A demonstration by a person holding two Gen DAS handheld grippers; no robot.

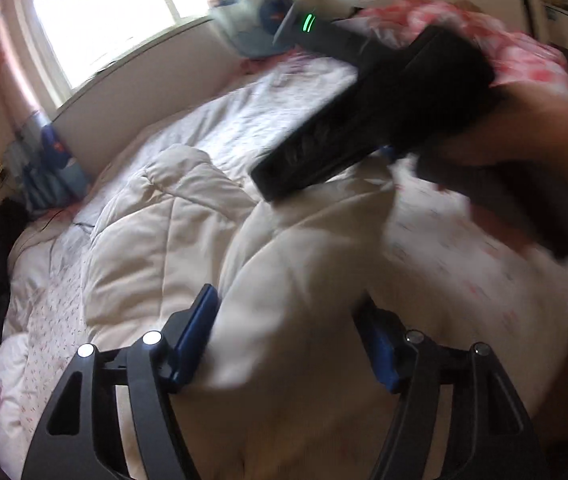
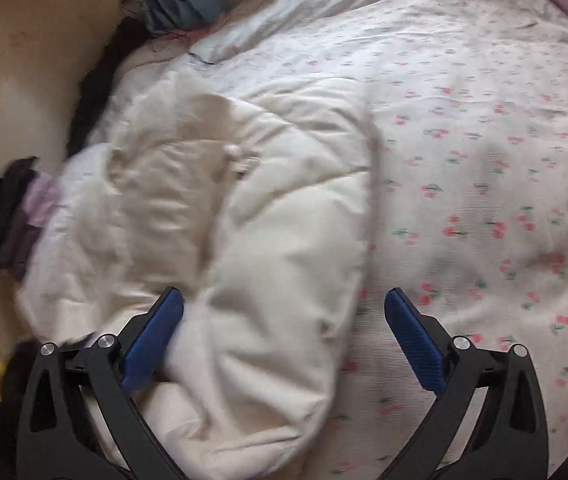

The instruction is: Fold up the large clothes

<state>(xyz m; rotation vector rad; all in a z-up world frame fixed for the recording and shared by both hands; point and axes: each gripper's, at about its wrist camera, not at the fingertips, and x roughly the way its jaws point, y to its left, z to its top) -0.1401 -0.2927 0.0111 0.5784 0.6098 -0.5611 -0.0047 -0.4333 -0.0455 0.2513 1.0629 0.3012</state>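
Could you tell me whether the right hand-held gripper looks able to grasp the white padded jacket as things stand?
Probably yes: the right hand-held gripper is wide open directly over the white padded jacket, whose bulky fabric already lies between its fingers, and nothing covers it on the floral bedspread.

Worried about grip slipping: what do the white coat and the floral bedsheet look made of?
White coat: seemingly padded, quilted synthetic shell with a slight sheen; puffy stitched panels show. Floral bedsheet: likely matte woven cotton, with fine ribbed texture and printed flowers. Neither is certain.
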